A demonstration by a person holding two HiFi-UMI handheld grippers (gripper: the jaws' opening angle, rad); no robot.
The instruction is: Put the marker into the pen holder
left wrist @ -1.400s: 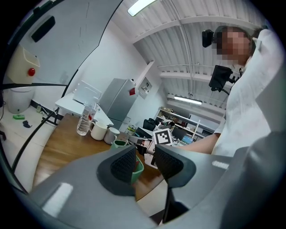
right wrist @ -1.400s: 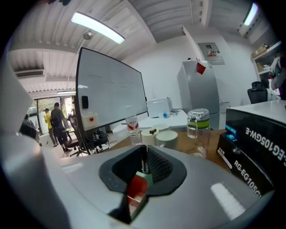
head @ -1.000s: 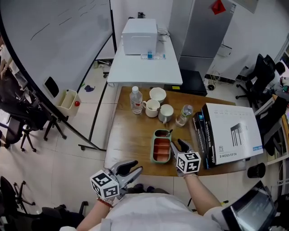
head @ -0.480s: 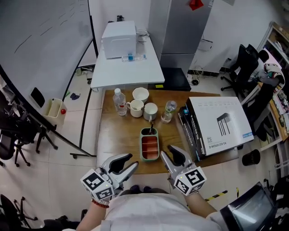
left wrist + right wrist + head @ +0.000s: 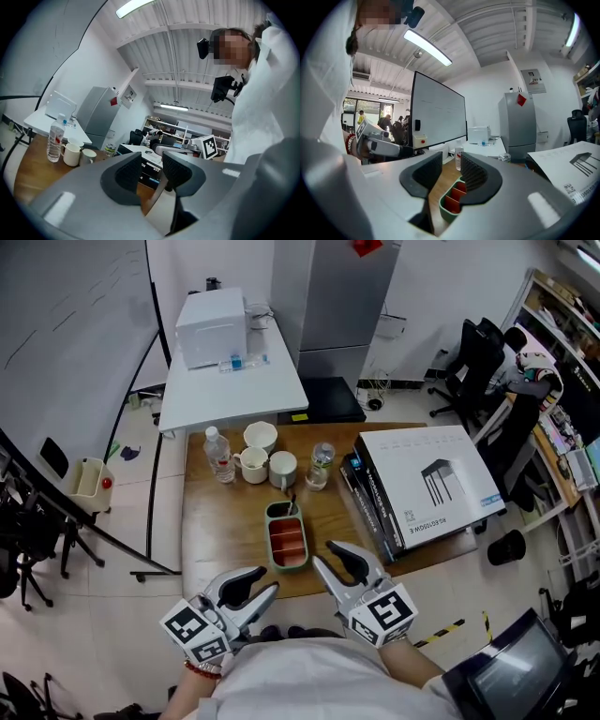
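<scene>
A green pen holder (image 5: pixel 286 536) with red compartments lies near the front edge of the wooden table (image 5: pixel 206 521). A dark marker (image 5: pixel 292 506) stands in its far compartment. My right gripper (image 5: pixel 323 553) hovers just right of the holder's near end, open, with nothing between its jaws. In the right gripper view the holder (image 5: pixel 452 201) shows below and beyond the jaws (image 5: pixel 451 171). My left gripper (image 5: pixel 270 578) hangs off the table's front edge, left of the holder, open and empty (image 5: pixel 151 171).
At the table's far side stand a water bottle (image 5: pixel 218 456), three white cups (image 5: pixel 261 436), and a small bottle (image 5: pixel 321 463). A big white carton (image 5: pixel 427 484) on dark flat boxes (image 5: pixel 366 502) fills the right side. A white table (image 5: pixel 234 381) stands behind.
Both grippers have drawn back toward the person's body. The right gripper has left the holder's side and its jaws stand narrower. The head view has swung right.
</scene>
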